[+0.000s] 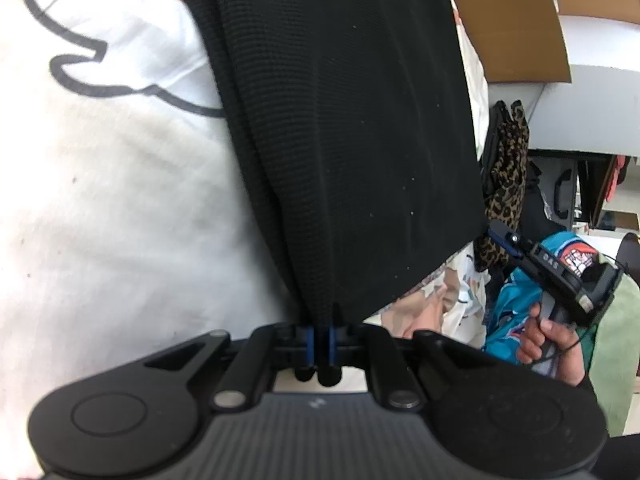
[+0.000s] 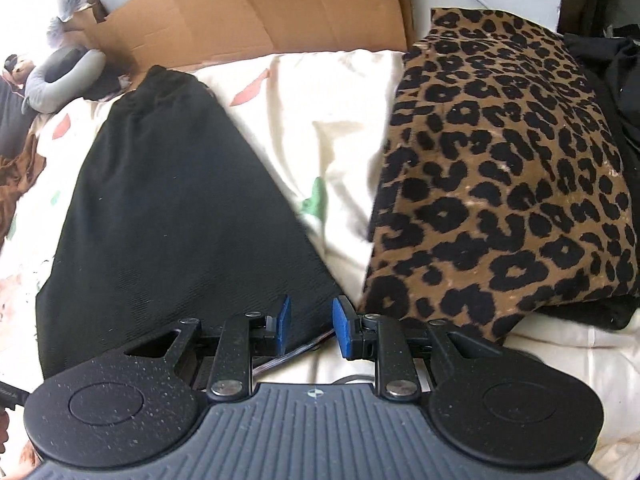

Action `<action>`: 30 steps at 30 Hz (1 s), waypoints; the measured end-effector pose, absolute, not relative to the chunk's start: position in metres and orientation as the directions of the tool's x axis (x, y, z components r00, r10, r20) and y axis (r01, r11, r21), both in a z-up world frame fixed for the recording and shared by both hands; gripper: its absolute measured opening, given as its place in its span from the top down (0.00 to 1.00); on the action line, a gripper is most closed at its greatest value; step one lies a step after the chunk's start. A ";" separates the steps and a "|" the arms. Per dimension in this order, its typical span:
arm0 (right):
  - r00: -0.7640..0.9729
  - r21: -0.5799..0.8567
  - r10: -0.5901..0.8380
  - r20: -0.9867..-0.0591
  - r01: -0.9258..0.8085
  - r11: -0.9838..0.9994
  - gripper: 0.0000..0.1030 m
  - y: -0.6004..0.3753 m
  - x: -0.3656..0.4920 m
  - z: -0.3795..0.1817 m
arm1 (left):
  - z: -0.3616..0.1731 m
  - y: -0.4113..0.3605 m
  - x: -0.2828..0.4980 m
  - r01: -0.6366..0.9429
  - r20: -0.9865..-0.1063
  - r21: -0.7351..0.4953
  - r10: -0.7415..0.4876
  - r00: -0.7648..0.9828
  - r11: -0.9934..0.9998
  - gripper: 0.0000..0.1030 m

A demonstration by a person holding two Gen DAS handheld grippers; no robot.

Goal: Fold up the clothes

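Note:
A black knit garment (image 1: 352, 128) hangs folded lengthwise, draped over white cloth, and my left gripper (image 1: 320, 340) is shut on its near edge. In the right wrist view the same black garment (image 2: 172, 208) lies flat on a cream printed sheet (image 2: 320, 120). My right gripper (image 2: 310, 328) stands open with its blue pads (image 2: 283, 328) apart. The garment's near right corner lies under the gap, unpinched. In the left wrist view a hand holds the right gripper (image 1: 496, 234) at that garment's lower right corner.
A folded leopard-print garment (image 2: 500, 184) lies on dark clothes right of the black one. Flat cardboard (image 2: 260, 12) leans at the back and a grey neck pillow (image 2: 64, 76) sits far left. White cloth with a black outline (image 1: 100, 160) and a teal garment (image 1: 508, 308) are nearby.

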State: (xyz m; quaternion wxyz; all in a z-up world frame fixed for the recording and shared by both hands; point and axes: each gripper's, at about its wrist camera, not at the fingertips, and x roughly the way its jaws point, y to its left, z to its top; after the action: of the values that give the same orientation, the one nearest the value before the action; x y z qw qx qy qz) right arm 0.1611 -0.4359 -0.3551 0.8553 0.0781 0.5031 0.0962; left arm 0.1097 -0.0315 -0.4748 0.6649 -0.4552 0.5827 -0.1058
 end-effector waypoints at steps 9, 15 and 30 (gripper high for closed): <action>0.485 0.225 0.256 -0.836 -0.123 0.967 0.65 -0.430 0.183 -0.365 | -0.466 -0.043 0.115 -0.375 -0.694 -0.715 -0.661 0.286 0.590 0.94; 0.431 0.221 0.269 -0.861 -0.159 0.962 0.64 -0.421 0.194 -0.383 | -0.466 -0.039 0.114 -0.369 -0.719 -0.691 -0.643 0.263 0.622 0.94; 0.418 0.360 0.398 -0.817 -0.169 0.917 0.64 -0.413 0.212 -0.390 | -0.461 -0.035 0.118 -0.352 -0.769 -0.636 -0.605 0.207 0.687 0.94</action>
State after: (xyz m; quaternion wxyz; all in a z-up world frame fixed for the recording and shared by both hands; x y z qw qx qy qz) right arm 0.2124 -0.4130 -0.3897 0.8345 0.1116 0.5121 0.1697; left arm 0.1180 -0.0354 -0.4606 0.6752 -0.3845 0.6225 -0.0936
